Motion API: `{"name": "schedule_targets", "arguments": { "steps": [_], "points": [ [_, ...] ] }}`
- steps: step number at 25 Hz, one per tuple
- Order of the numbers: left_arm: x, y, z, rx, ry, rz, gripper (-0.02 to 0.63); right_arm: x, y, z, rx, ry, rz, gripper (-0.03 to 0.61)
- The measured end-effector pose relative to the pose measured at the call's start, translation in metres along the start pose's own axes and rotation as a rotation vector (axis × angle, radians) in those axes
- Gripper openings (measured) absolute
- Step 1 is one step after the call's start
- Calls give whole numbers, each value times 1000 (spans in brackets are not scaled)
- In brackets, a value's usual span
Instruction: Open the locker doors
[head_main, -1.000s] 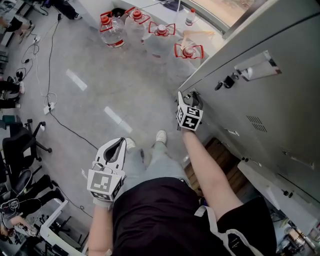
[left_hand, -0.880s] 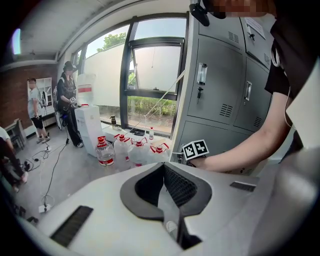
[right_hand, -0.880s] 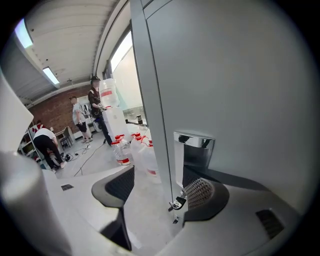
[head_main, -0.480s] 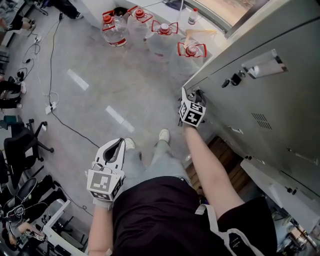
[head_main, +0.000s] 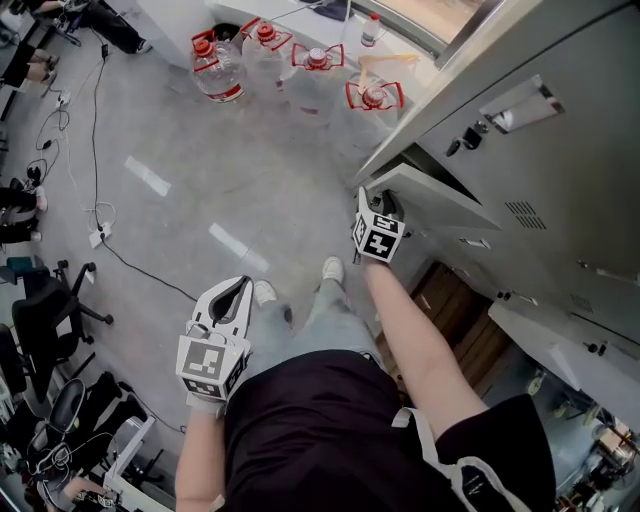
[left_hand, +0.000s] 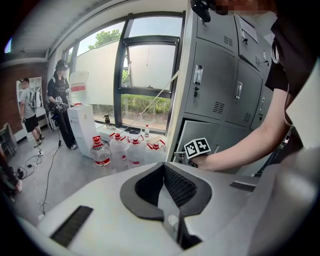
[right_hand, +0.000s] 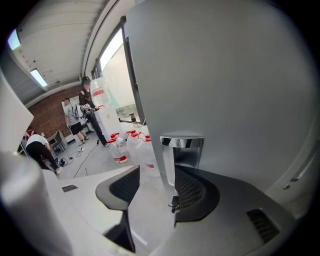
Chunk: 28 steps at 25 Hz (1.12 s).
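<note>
Grey floor (head_main: 200, 150), locker door (head_main: 440, 198) ajar — handle (right_hand: 181, 142) part-hidden

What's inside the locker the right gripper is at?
Only a dark gap shows behind its ajar door; the door covers the inside, so any contents can't be seen.

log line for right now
right gripper: jaws just closing, handle between them, not clamped | door: ajar | left gripper: shut, empty
</note>
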<state>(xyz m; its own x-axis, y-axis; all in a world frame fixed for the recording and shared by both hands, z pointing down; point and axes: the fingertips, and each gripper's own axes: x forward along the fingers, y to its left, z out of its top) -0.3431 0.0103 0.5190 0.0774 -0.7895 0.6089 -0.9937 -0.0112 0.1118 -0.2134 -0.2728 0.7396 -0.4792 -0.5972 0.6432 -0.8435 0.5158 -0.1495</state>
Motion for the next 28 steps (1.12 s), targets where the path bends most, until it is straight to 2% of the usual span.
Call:
{"name": "schedule_targets", "arguments": {
  "steps": [9,12,19,28],
  "points": [
    [-12,10,-12,42,7,-82,17,-35,3,-31,31,10,-76,184],
    [-16,11,-14,52,5,-111,17,-48,1,-42,46,16,-105,147],
    [-22,13,-20,86,5,-179,18,-75,1,-63,66,32,-167,144],
    [-18,3,-22,136,4,-286,18,-114,-3,-96,116,62,-192,149]
  ]
}}
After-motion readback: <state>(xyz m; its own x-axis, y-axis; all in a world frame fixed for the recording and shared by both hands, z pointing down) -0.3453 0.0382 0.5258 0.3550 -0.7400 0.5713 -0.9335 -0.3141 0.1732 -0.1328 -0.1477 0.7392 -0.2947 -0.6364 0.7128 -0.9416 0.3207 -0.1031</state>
